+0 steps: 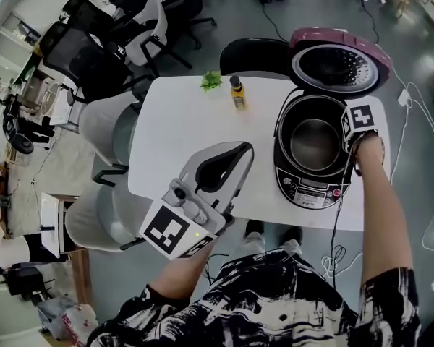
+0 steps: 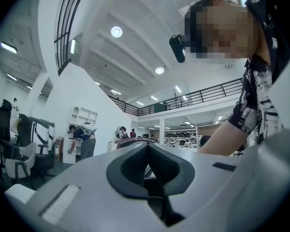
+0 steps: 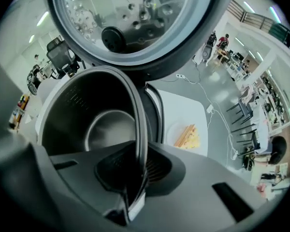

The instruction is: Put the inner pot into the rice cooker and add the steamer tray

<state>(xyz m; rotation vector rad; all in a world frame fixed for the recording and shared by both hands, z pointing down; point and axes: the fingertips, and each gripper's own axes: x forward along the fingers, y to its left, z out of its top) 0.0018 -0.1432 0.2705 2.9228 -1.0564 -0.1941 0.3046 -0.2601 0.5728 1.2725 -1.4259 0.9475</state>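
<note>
The black rice cooker (image 1: 311,191) stands on the right of the white table (image 1: 181,129), its maroon lid (image 1: 336,63) swung open at the back. The grey metal inner pot (image 1: 315,143) is down in the cooker's well. My right gripper (image 1: 349,156) points down at the pot's right side, shut on the rim. In the right gripper view the thin rim (image 3: 139,144) runs between the jaws of my right gripper (image 3: 135,187), with the pot's hollow (image 3: 104,129) on the left. My left gripper (image 1: 240,150) hovers over the table's front, shut and holding nothing; the left gripper (image 2: 147,153) points level into the room. No steamer tray shows.
A small yellow bottle (image 1: 237,92) and a green sprig (image 1: 211,80) stand at the table's far edge. A yellow thing (image 3: 187,135) lies on the table right of the cooker. The lid's perforated inner plate (image 3: 121,13) hangs above the pot. Cables (image 1: 419,165) cross the floor at right; office chairs (image 1: 141,35) stand at the back left.
</note>
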